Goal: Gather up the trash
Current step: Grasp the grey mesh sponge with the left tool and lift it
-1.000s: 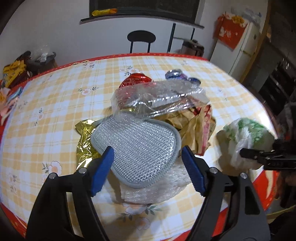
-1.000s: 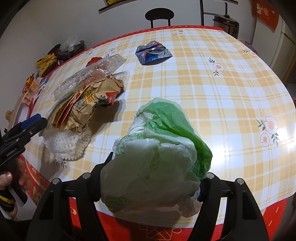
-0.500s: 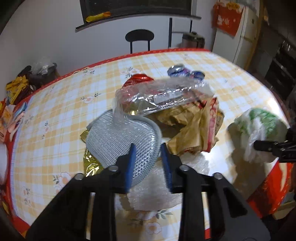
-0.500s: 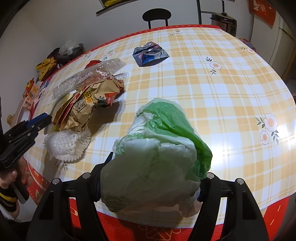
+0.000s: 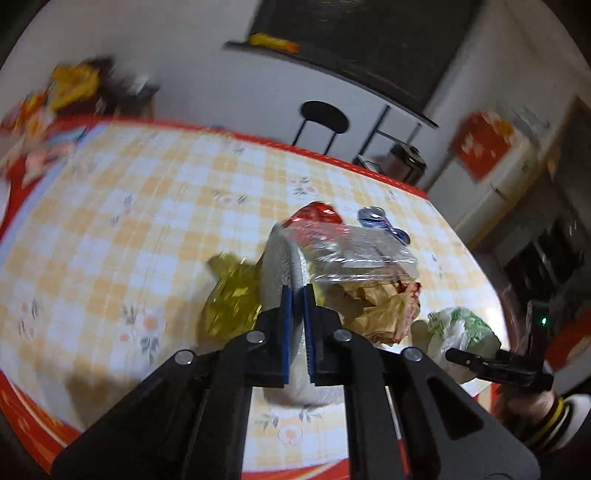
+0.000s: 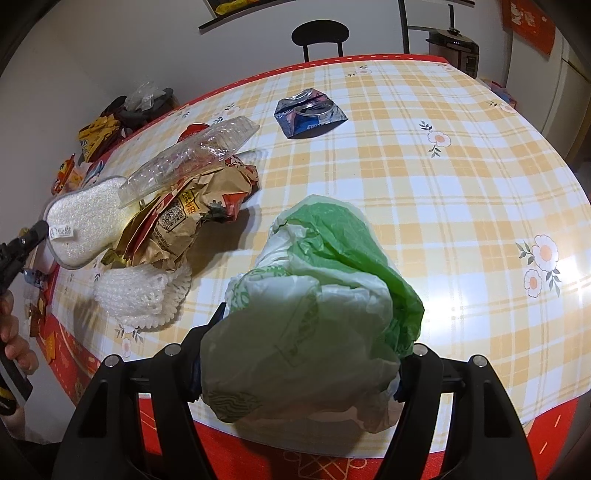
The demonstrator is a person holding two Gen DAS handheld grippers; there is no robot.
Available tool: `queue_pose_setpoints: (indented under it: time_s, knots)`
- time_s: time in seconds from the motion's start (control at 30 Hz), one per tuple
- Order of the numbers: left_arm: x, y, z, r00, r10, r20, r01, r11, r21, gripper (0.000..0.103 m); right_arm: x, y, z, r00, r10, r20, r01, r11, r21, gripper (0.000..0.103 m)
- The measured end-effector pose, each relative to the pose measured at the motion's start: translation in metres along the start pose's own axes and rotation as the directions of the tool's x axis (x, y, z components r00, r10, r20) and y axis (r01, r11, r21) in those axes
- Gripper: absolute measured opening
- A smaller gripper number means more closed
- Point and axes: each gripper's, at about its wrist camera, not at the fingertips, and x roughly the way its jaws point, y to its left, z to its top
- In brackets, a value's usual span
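My left gripper (image 5: 298, 332) is shut on a grey mesh pad (image 5: 280, 269), lifted on edge off the pile; the pad also shows in the right wrist view (image 6: 86, 221). A clear plastic tray (image 6: 188, 158) leans on it, above crumpled brown paper bags (image 6: 184, 225), gold foil (image 5: 231, 299) and white foam netting (image 6: 142, 291). My right gripper (image 6: 299, 376) holds a green and white plastic bag (image 6: 317, 314) between wide-apart fingers at the table's front edge. A crushed blue can (image 6: 310, 112) lies further back.
The table (image 6: 461, 166) has a yellow checked cloth with a red edge. Snack packets and a dark bag (image 6: 122, 114) sit at its far left. A black chair (image 6: 319, 35) stands behind it, a cooker (image 6: 452, 46) at the back right.
My left gripper has closed on the grey mesh pad and lifted it, turning it on edge. The clear tray shifted with it. The right gripper and bag stayed still.
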Motion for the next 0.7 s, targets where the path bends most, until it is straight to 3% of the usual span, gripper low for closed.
queue_pose_setpoints:
  time_s: [0.1,0.4,0.53,0.6,0.7]
  knots:
    - [0.0,0.021,-0.014,0.999,-0.019,-0.029,0.016,0.995,-0.098,0.01,0.001,0.003,0.002,1.0,0.0,-0.005,0.0,1.0,-0.011,0.069]
    - [0.016,0.027,-0.043,0.989,-0.027,-0.144,0.01,0.994,-0.112,0.012,0.007,0.015,0.004,1.0,0.002,-0.027,-0.004,0.999,-0.054,0.069]
    - [0.028,0.033,-0.056,0.98,-0.04,-0.197,0.012,0.99,-0.14,0.033,0.007,0.014,0.004,1.0,-0.001,-0.029,0.0,0.999,-0.048,0.069]
    - [0.03,0.034,-0.057,0.979,-0.038,-0.2,0.01,0.99,-0.137,0.049,0.007,0.013,0.004,1.0,-0.004,-0.03,0.003,0.999,-0.045,0.069]
    - [0.034,0.037,-0.052,0.979,-0.055,-0.194,0.031,0.992,-0.124,0.059,0.007,0.014,0.003,0.999,-0.006,-0.033,0.004,0.999,-0.047,0.069]
